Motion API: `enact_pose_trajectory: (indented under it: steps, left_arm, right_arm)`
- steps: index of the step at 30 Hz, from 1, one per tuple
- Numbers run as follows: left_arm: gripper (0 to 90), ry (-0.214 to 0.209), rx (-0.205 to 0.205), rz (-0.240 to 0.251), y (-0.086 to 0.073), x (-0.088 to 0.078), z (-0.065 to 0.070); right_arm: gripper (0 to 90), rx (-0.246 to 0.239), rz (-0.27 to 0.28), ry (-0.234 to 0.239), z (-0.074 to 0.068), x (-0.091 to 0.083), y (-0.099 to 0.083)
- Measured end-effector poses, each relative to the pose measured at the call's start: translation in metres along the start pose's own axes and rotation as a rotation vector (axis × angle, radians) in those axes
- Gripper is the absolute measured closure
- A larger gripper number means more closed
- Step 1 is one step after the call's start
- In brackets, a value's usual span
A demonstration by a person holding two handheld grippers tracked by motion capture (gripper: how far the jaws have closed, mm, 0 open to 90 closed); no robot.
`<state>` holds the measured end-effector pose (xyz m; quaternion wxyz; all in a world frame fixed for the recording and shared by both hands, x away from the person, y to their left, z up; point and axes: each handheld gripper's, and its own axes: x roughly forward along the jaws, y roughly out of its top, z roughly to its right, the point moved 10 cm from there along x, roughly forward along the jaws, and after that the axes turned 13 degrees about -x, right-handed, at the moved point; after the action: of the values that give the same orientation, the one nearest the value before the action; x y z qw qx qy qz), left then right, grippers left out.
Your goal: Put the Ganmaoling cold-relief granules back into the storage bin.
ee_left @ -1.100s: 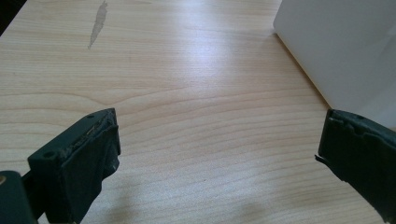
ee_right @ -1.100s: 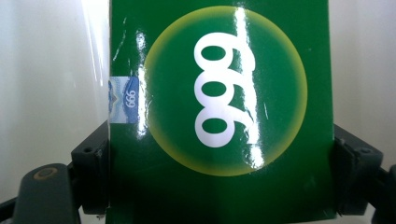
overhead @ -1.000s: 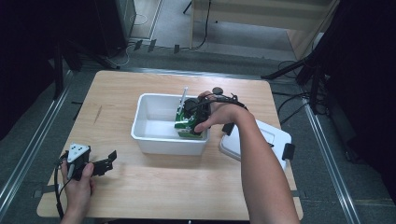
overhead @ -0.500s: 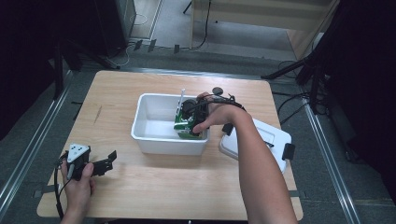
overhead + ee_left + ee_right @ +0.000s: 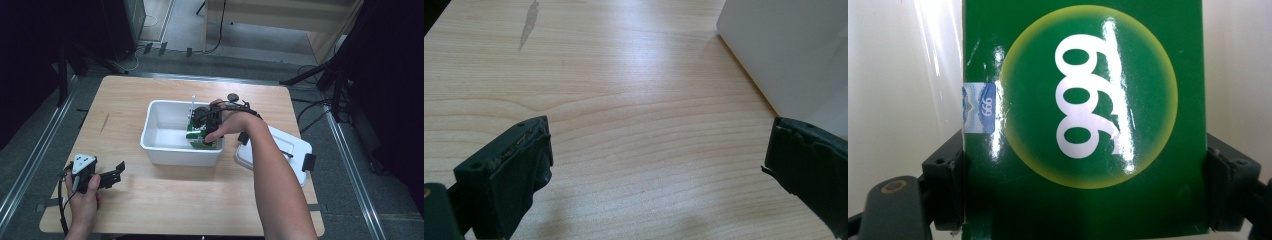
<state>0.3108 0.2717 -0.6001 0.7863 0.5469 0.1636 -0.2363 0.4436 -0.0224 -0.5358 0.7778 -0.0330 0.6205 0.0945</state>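
Green box gripped inside the white bin

The right gripper point(image 5: 202, 134) clamps the green box point(image 5: 1083, 120) by its two sides in the white bin point(image 5: 165, 150); its long axis runs straight away from the jaws; the left gripper point(image 5: 659, 170) hangs open over the table point(image 5: 624, 75).

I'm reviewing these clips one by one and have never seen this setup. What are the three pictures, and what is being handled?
A person holds a two-jaw gripper in each hand at a wooden table. The high view looks down from above; each gripper view rides on a gripper and looks along its jaws. The right gripper is inside a white bin, its jaws closed on a green box marked 999. The left gripper rests near the table's front corner, jaws open, nothing between them. A white lid lies beside the bin.
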Motion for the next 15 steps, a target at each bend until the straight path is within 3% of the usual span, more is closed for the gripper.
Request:
enact_pose_trajectory:
  steps: [15]
  left_arm:
    - [0.0, 0.000, 0.000, -0.001, 0.0000, 0.0001, 0.0000]
  right_arm:
    - [15.0, -0.003, -0.027, 0.011, -0.0031, 0.0016, 0.0012]
